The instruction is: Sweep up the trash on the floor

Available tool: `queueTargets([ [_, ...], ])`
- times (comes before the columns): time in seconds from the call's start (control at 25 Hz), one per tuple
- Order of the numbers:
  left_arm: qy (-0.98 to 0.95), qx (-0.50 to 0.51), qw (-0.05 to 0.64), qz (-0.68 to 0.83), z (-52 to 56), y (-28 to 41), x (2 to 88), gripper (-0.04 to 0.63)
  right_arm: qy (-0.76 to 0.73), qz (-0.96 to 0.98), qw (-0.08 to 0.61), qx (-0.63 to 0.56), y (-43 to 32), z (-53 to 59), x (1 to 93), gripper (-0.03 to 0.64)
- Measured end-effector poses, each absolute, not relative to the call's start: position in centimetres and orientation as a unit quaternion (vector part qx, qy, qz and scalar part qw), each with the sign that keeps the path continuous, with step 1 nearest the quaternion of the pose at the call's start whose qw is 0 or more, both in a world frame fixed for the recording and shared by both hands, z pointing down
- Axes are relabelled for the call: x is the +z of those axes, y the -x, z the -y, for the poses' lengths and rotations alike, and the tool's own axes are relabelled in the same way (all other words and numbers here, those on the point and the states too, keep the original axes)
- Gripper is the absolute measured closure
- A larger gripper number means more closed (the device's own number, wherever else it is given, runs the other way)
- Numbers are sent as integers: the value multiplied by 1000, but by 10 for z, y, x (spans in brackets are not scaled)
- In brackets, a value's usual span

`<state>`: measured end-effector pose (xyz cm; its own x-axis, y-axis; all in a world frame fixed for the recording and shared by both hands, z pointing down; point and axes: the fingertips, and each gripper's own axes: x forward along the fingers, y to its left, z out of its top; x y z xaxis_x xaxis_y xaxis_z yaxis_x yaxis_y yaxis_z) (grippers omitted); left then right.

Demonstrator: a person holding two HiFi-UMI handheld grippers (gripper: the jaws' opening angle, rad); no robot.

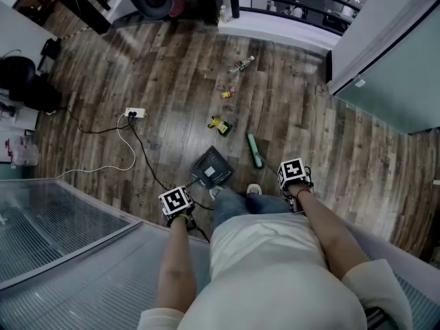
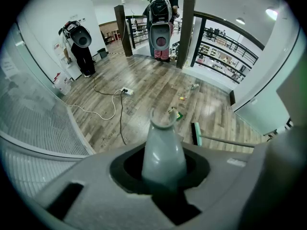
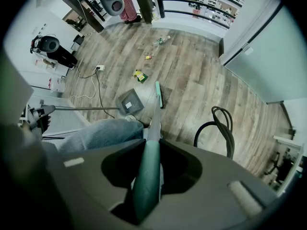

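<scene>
Trash (image 1: 220, 124): three pieces are scattered on the wooden floor (image 1: 172, 81), beyond the dustpan (image 1: 212, 168). The dustpan (grey, only a pale patch seen inside) is set on the floor, its handle clamped in the left gripper (image 2: 163, 188). The broom (image 1: 255, 150), green-headed and just right of it, is clamped in the right gripper (image 3: 144, 195). Pieces: bottle (image 1: 241, 64), yellow-green wrapper (image 3: 139, 75), small scrap (image 1: 226, 94).

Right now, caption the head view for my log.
Dustpan and broom held ready, litter scattered ahead on the wood floor.
</scene>
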<state>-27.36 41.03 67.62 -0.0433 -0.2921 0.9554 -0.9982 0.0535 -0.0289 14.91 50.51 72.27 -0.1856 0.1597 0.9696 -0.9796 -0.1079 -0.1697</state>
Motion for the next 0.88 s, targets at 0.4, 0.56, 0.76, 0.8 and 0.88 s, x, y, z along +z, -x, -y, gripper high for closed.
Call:
queueTargets([
  [0.4,-548,416,422,590,-413,274,674,502,-438,471,463,610,-158,-502,717,518],
  [0.56,-546,411,427,592,-415,280,671,502,-446,468,461,608,-164,-499,713,518],
  [0.76,-537,394,431,609,-414,278,666,502,-461,466,458,600,-177,-492,711,518],
  [0.8,-536,389,435,610,-414,275,665,502,-465,466,457,598,-179,-490,710,518],
  [0.88,-536,378,443,611,-412,267,661,502,-470,467,454,596,-184,-487,709,518],
])
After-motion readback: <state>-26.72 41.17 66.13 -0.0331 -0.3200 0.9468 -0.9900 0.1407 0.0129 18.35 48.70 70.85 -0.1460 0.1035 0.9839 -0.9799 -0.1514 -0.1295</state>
